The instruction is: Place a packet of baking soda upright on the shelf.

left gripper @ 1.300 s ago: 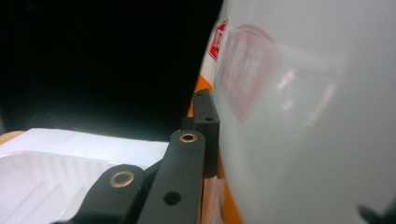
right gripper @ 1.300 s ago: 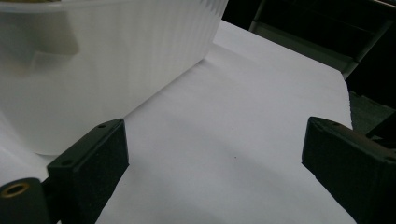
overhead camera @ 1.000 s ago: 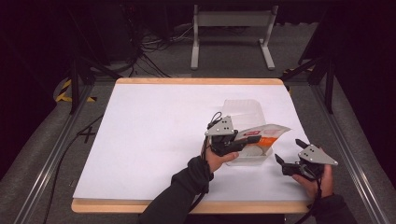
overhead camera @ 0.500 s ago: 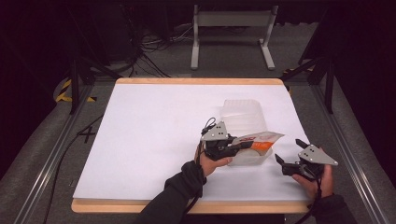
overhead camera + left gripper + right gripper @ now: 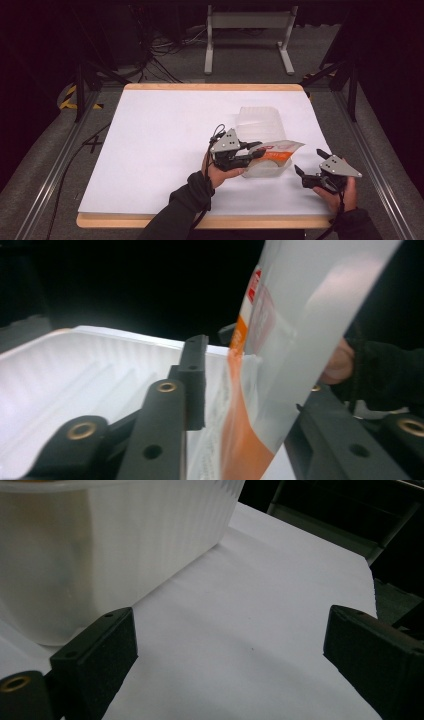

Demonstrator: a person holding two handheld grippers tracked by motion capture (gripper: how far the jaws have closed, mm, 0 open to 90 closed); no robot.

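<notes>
A clear plastic pouch (image 5: 280, 149) with an orange and red label lies across the rim of a translucent ribbed container (image 5: 260, 120) right of the table's middle. My left gripper (image 5: 257, 151) reaches in from the left. Its jaws have just been opening, and the pouch (image 5: 295, 315) stands between them, with a gap beside the left pad. The container (image 5: 75, 370) lies behind those jaws. My right gripper (image 5: 308, 161) rests low at the right, open with nothing in it. Its jaws (image 5: 230, 640) point past the container's wall (image 5: 115, 545).
A white sheet (image 5: 165, 145) covers the wooden table, whose edge (image 5: 210, 222) shows at the front. Metal rails (image 5: 55, 160) run along both sides. A stand and cables (image 5: 245, 35) sit on the floor beyond the far edge.
My left gripper has drifted left and its jaws have parted. The pouch has sunk from a raised tilt to lie lower over the container. My right gripper has stayed put.
</notes>
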